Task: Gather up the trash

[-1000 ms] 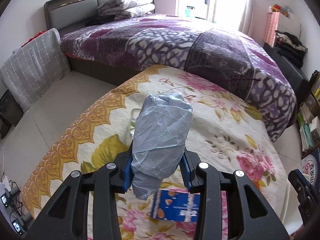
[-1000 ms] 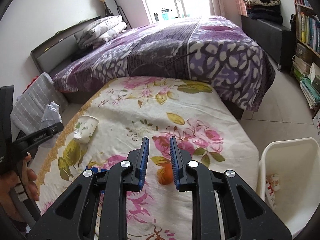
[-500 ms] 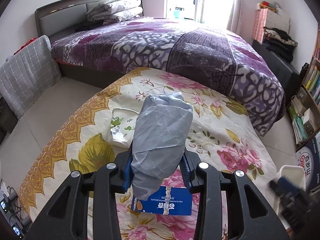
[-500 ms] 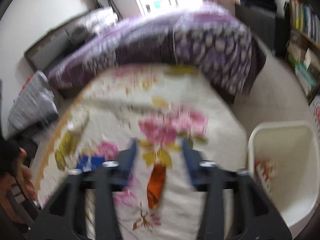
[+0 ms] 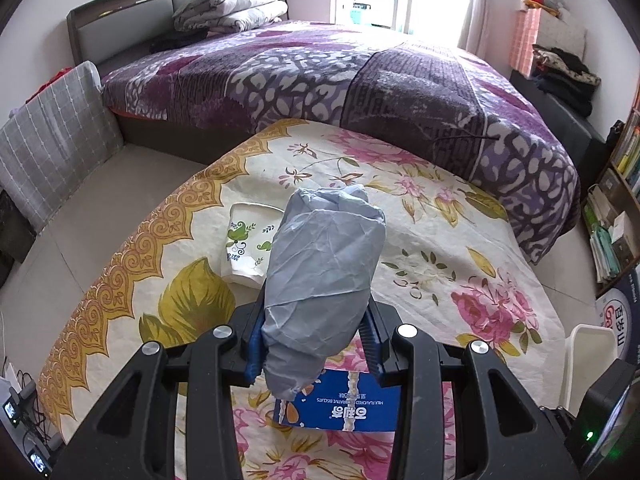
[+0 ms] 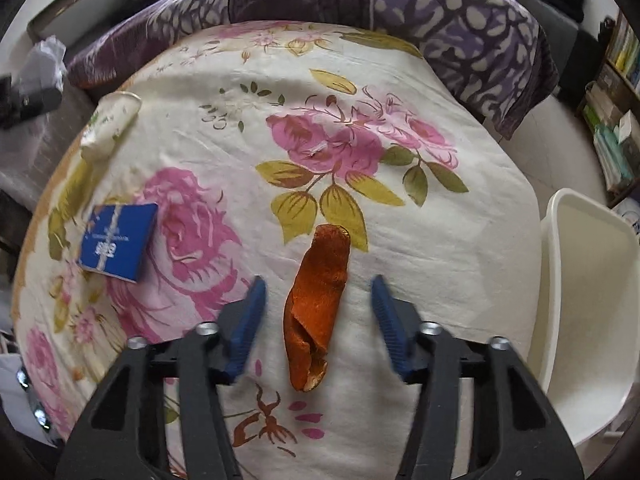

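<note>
Clamped on a crumpled grey plastic bag (image 5: 324,280), the left gripper (image 5: 314,340) fills the lower centre of the left wrist view, its blue pads pressing the bag from both sides. Behind the bag, at centre left, a flattened paper cup (image 5: 248,244) with green leaf print lies on the floral tablecloth (image 5: 440,240); below the bag lies a blue biscuit box (image 5: 352,404).

In the right wrist view the right gripper (image 6: 318,320) has its jaws apart, having just been closing, with an orange peel (image 6: 320,304) lying between them at lower centre, touched by neither pad. A white plastic bin (image 6: 580,300) stands at the right edge, just beside the cloth.
</note>
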Demonstrator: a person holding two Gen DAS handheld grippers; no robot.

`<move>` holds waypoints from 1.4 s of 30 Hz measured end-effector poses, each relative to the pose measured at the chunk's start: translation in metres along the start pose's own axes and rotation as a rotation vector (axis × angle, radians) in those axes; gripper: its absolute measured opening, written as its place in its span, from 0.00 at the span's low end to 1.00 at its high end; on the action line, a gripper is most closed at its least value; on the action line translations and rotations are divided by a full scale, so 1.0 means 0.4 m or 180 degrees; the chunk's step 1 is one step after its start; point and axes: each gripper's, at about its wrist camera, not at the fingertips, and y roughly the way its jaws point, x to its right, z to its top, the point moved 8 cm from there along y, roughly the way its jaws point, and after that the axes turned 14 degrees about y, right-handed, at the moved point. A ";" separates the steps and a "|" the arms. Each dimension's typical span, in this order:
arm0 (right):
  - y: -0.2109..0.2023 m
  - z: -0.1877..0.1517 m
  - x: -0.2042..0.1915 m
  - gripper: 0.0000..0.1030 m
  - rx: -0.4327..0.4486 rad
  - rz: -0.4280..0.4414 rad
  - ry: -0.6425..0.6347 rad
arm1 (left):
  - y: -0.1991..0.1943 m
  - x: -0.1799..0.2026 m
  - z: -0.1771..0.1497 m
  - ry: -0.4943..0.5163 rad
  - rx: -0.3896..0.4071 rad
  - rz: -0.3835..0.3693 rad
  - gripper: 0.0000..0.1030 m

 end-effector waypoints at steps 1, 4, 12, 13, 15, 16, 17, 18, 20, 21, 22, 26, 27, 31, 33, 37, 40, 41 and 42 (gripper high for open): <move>0.002 0.000 -0.002 0.26 0.0010 0.0001 -0.0025 | 0.001 0.000 -0.001 0.0005 0.0000 0.0001 0.38; -0.002 0.012 -0.004 0.25 0.0052 0.0076 -0.0017 | 0.001 0.001 -0.002 0.0008 0.0001 0.0005 0.38; -0.143 0.115 -0.011 0.25 0.0666 0.0521 0.0232 | -0.037 -0.006 0.024 -0.0068 0.0235 0.0057 0.38; -0.170 0.128 -0.010 0.25 0.0776 0.0566 0.0252 | -0.047 -0.004 0.030 -0.0062 0.0288 0.0073 0.38; -0.196 0.145 -0.006 0.25 0.0881 0.0607 0.0280 | -0.063 0.000 0.039 -0.0044 0.0363 0.0098 0.38; -0.208 0.150 -0.004 0.25 0.0919 0.0624 0.0296 | -0.072 0.003 0.043 -0.0034 0.0399 0.0107 0.38; -0.224 0.157 0.002 0.25 0.0966 0.0653 0.0328 | -0.077 0.007 0.047 -0.0025 0.0417 0.0109 0.38; -0.230 0.162 0.005 0.25 0.0981 0.0662 0.0341 | -0.082 0.011 0.049 -0.0015 0.0434 0.0107 0.38; -0.249 0.168 0.014 0.25 0.1040 0.0680 0.0370 | -0.090 0.021 0.053 -0.0004 0.0453 0.0092 0.38; -0.253 0.168 0.016 0.25 0.1049 0.0682 0.0371 | -0.093 0.025 0.055 0.0003 0.0456 0.0087 0.38; -0.257 0.168 0.018 0.25 0.1056 0.0683 0.0372 | -0.095 0.029 0.057 0.0009 0.0458 0.0082 0.38; -0.276 0.167 0.031 0.25 0.1084 0.0685 0.0390 | -0.109 0.050 0.059 0.0037 0.0479 0.0065 0.38; -0.281 0.165 0.034 0.25 0.1090 0.0683 0.0392 | -0.112 0.055 0.060 0.0045 0.0484 0.0061 0.38; -0.296 0.164 0.046 0.25 0.1124 0.0681 0.0404 | -0.121 0.079 0.062 0.0081 0.0486 0.0030 0.38; -0.305 0.162 0.052 0.25 0.1140 0.0674 0.0411 | -0.126 0.095 0.062 0.0104 0.0484 0.0005 0.38; -0.325 0.162 0.077 0.25 0.1184 0.0659 0.0450 | -0.139 0.127 0.067 0.0149 0.0509 -0.0037 0.38; -0.339 0.162 0.102 0.25 0.1212 0.0649 0.0495 | -0.148 0.154 0.070 0.0184 0.0522 -0.0077 0.38; -0.342 0.162 0.108 0.25 0.1216 0.0647 0.0505 | -0.149 0.165 0.071 0.0192 0.0522 -0.0096 0.38; -0.348 0.161 0.120 0.25 0.1229 0.0640 0.0526 | -0.152 0.175 0.070 0.0201 0.0522 -0.0114 0.38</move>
